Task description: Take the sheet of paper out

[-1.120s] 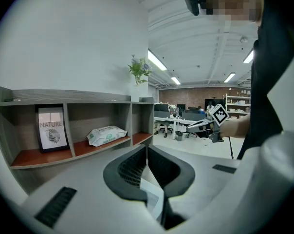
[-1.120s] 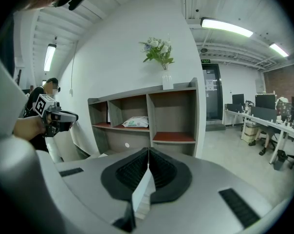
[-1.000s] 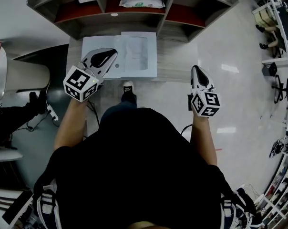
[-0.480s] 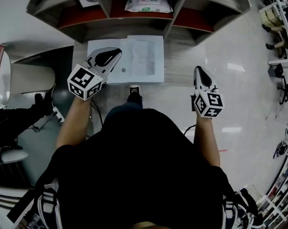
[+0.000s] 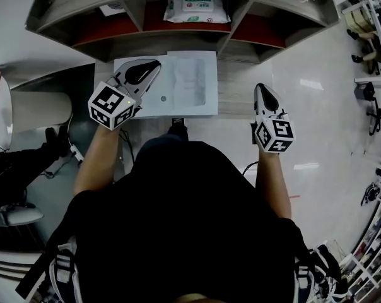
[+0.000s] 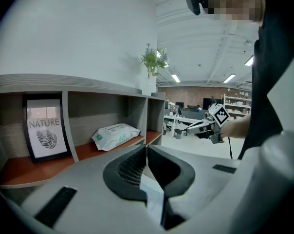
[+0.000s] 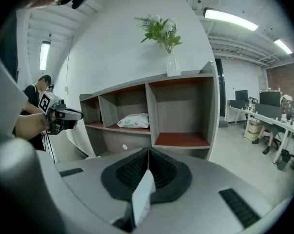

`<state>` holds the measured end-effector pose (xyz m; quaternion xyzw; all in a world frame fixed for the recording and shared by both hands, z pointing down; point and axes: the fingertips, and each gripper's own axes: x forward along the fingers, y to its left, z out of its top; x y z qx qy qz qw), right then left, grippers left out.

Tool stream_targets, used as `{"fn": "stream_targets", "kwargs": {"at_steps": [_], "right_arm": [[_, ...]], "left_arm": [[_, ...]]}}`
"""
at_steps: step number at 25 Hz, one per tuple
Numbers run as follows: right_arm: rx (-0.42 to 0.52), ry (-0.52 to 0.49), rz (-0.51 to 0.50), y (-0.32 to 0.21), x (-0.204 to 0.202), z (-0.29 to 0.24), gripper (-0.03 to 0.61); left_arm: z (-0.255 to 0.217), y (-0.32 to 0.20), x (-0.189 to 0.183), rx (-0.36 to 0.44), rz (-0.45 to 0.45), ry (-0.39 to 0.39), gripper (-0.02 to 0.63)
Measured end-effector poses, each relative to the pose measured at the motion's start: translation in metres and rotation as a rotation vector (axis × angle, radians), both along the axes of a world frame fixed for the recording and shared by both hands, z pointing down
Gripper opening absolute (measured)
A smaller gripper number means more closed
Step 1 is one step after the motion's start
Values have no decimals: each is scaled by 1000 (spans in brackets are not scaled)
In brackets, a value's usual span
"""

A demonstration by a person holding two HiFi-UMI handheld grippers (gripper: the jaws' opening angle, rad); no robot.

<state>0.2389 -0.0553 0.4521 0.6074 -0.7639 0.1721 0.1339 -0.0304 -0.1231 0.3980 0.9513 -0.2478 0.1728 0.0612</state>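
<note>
The left gripper (image 5: 146, 69) has its jaws pressed together with nothing between them, its tip over the left half of a white folder (image 5: 135, 106) lying flat on the desk (image 5: 236, 87). The sheet of paper (image 5: 190, 81) shows as a faint greyish rectangle inside the folder's right half. The right gripper (image 5: 264, 93), jaws likewise together, hangs apart at the desk's right edge.
</note>
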Motion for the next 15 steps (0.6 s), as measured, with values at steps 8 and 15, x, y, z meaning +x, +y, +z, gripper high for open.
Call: {"fn": "stream_targets", "kwargs": {"at_steps": [8,15], "right_arm": [[-4,25,18,-29,-9,-10,17],[-19,40,8,-57,-32,-16,17]], "left_arm": [[-6,-38,-9,5,17,29,31],[-4,-65,-22,-16,39,58,31]]}}
